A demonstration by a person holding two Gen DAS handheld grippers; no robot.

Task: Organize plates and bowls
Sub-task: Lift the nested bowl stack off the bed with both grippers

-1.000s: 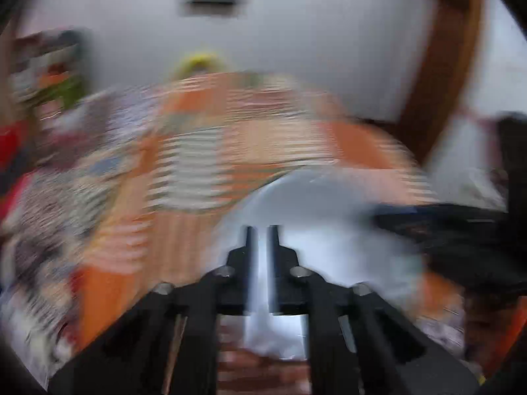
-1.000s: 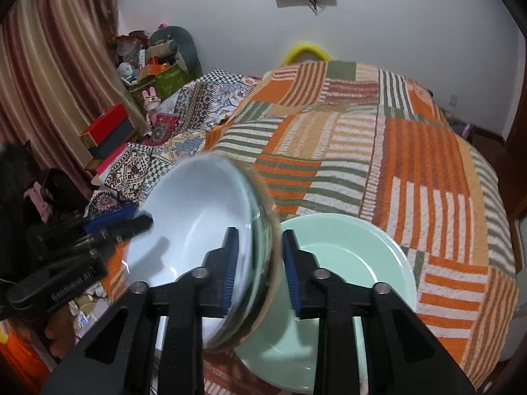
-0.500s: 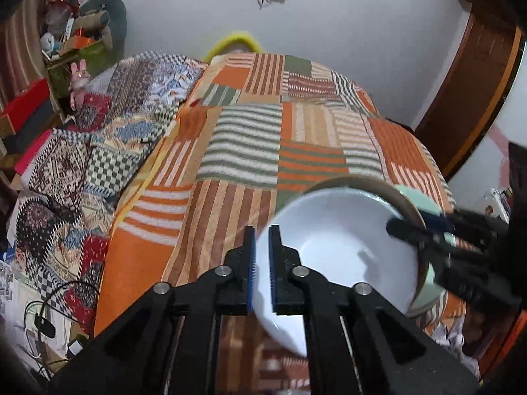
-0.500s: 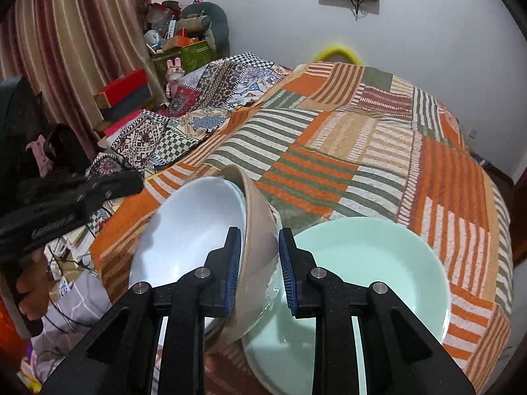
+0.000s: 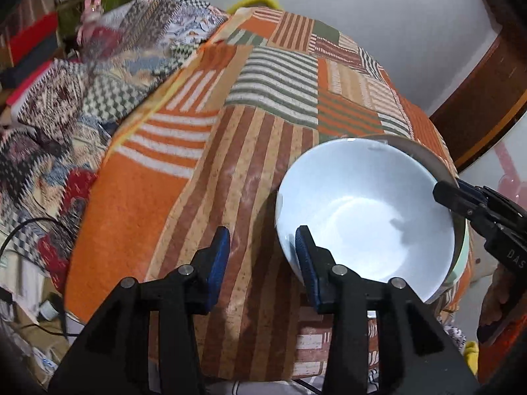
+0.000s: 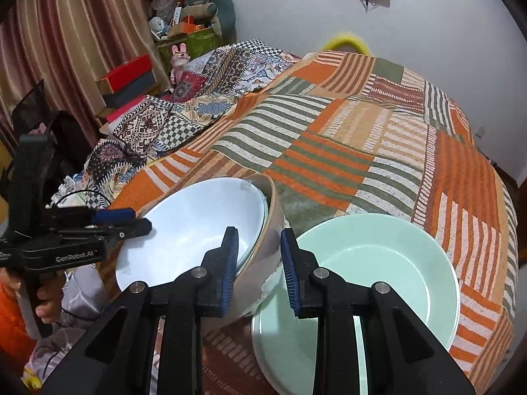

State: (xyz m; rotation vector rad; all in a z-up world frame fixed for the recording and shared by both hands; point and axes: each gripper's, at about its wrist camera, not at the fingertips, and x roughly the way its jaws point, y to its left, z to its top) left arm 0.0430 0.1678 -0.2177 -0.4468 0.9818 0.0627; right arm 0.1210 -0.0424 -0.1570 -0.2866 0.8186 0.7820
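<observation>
A white bowl [image 5: 365, 217] sits nested inside a beige bowl [image 6: 271, 217] on the striped bedspread [image 5: 263, 79]. The white bowl also shows in the right wrist view [image 6: 194, 227]. A pale green plate [image 6: 372, 279] lies to the right of the bowls. My left gripper [image 5: 262, 258] is open, its right finger against the white bowl's near rim. My right gripper [image 6: 258, 268] is open with its jaws on either side of the beige bowl's rim. The right gripper also shows at the white bowl's far side in the left wrist view [image 5: 461, 197].
The patchwork bedspread covers the bed up to the far wall. A patterned quilt [image 6: 197, 98] lies bunched along the left side. Boxes and toys [image 6: 184, 33] stand by the curtain at the back left. Cables [image 5: 29, 230] lie on the floor at left.
Both grippers have opened and let go of the bowl rims. The nested bowls have come down from tilted in the air to resting on the bedspread beside the green plate.
</observation>
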